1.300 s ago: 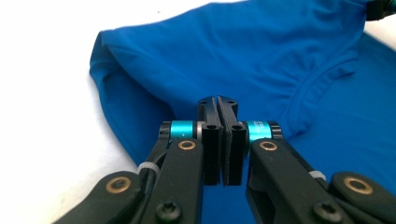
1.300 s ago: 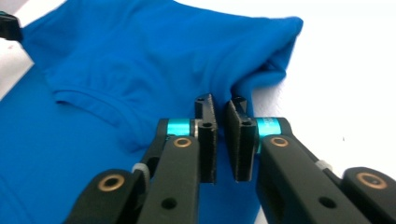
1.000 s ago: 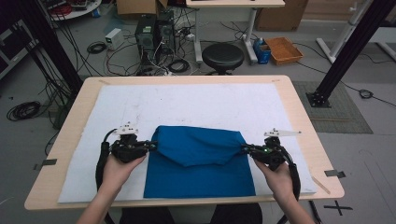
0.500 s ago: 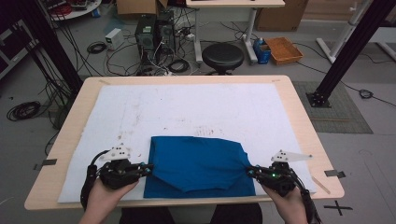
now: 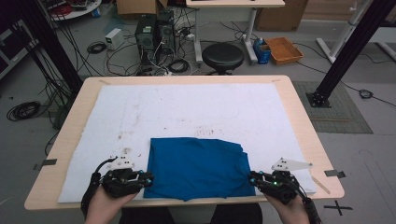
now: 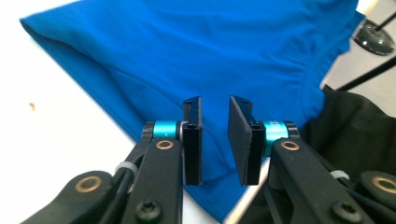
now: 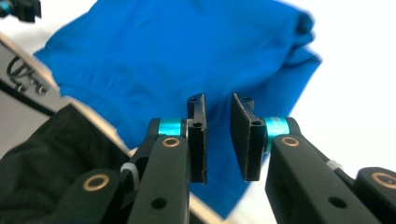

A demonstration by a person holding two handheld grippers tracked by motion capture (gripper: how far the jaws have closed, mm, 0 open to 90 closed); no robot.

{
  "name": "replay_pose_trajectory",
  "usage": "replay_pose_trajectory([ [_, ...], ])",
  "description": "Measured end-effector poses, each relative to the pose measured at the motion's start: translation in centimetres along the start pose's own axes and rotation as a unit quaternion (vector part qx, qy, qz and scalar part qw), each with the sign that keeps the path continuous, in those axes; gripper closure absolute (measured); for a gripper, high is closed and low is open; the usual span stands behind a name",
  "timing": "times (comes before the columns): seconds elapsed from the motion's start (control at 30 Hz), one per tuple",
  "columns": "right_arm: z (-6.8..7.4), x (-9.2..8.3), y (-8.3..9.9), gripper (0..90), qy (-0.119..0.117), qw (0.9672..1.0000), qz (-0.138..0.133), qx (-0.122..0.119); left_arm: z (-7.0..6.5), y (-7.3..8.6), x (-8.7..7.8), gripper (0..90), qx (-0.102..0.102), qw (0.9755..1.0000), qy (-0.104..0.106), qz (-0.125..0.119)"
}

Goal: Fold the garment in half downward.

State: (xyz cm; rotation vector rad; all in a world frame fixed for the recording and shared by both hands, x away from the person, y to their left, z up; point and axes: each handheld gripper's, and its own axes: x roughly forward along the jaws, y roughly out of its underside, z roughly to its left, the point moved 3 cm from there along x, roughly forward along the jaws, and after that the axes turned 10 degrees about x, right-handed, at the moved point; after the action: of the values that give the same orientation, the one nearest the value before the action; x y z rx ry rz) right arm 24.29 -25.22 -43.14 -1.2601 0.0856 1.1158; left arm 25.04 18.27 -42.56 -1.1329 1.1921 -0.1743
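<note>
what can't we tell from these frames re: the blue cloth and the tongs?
- Blue cloth: number of folded layers hidden by its top layer, high view.
- Left tongs, just opening: the pads stand apart; contact with the cloth below them unclear, left gripper view.
- Right tongs, also opening: far corner of the cloth blurred, right gripper view.

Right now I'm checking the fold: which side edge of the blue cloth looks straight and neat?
The edge by the left tool: the blue cloth runs straight there; by the right tool it steps unevenly.
</note>
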Motion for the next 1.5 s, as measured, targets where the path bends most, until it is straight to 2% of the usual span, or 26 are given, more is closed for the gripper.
replay_pose_trajectory([
  [0.2,-2.8,0.6,-2.9,73.0,0.035,0.9990,-0.027,0.004,2.5,-1.6,0.7,66.6,0.000,0.9995,-0.027,-0.017],
  [0.33,-4.5,2.4,-5.3,71.7,0.045,0.9982,-0.038,0.015,4.9,-2.6,2.0,63.3,-0.020,0.9982,-0.049,-0.028],
  [0.43,-5.4,4.4,-6.9,70.4,0.044,0.9983,-0.028,0.025,6.7,-3.0,3.3,62.7,-0.035,0.9973,-0.056,-0.031],
  [0.53,-5.9,6.6,-7.7,70.5,0.041,0.9987,0.007,0.029,8.1,-3.1,4.4,62.3,-0.050,0.9962,-0.066,-0.025],
  [0.57,-6.0,7.1,-7.7,70.5,0.041,0.9987,0.021,0.023,8.5,-3.1,4.6,62.3,-0.052,0.9960,-0.069,-0.022],
  [0.6,-6.0,7.3,-7.6,70.8,0.053,0.9982,0.026,0.011,8.7,-3.0,4.8,62.3,-0.056,0.9958,-0.070,-0.021],
  [0.67,-6.2,7.5,-7.1,72.0,0.065,0.9972,0.037,-0.003,8.9,-3.0,4.9,62.2,-0.057,0.9959,-0.068,-0.018],
  [0.73,-6.6,7.6,-6.7,72.0,0.054,0.9978,0.039,0.003,8.9,-3.0,5.0,62.2,-0.056,0.9960,-0.066,-0.019],
  [0.8,-6.6,7.7,-6.5,72.0,0.046,0.9981,0.040,-0.003,8.8,-3.0,5.0,62.2,-0.055,0.9963,-0.062,-0.020],
  [0.87,-6.3,8.1,-6.6,72.0,0.039,0.9980,0.046,-0.020,8.7,-3.1,5.1,62.2,-0.053,0.9967,-0.060,-0.016],
  [0.93,-6.1,8.7,-6.6,72.3,0.045,0.9968,0.058,-0.031,8.5,-3.1,5.2,62.1,-0.051,0.9969,-0.057,-0.014],
  [0.97,-6.0,9.1,-6.7,74.8,0.042,0.9967,0.060,-0.034,8.4,-3.2,5.3,62.0,-0.050,0.9971,-0.056,-0.014],
  [1.03,-5.9,9.6,-6.7,85.2,0.039,0.9958,0.066,-0.049,8.3,-3.2,5.3,61.8,-0.051,0.9971,-0.054,-0.014],
  [1.1,-5.9,9.7,-7.0,88.5,0.047,0.9955,0.060,-0.057,8.3,-3.2,5.4,61.8,-0.048,0.9975,-0.052,-0.010],
  [1.3,-7.3,9.2,-8.1,88.9,0.060,0.9976,0.028,-0.022,8.4,-3.1,5.7,62.3,-0.048,0.9976,-0.049,-0.005],
  [1.37,-7.6,9.1,-8.5,88.9,0.063,0.9975,0.021,-0.023,8.4,-3.1,5.8,62.3,-0.047,0.9977,-0.049,-0.004],
  [1.5,-7.8,9.5,-9.1,88.6,0.084,0.9952,0.019,-0.046,8.4,-3.1,6.0,62.3,-0.046,0.9978,-0.048,-0.002],
])
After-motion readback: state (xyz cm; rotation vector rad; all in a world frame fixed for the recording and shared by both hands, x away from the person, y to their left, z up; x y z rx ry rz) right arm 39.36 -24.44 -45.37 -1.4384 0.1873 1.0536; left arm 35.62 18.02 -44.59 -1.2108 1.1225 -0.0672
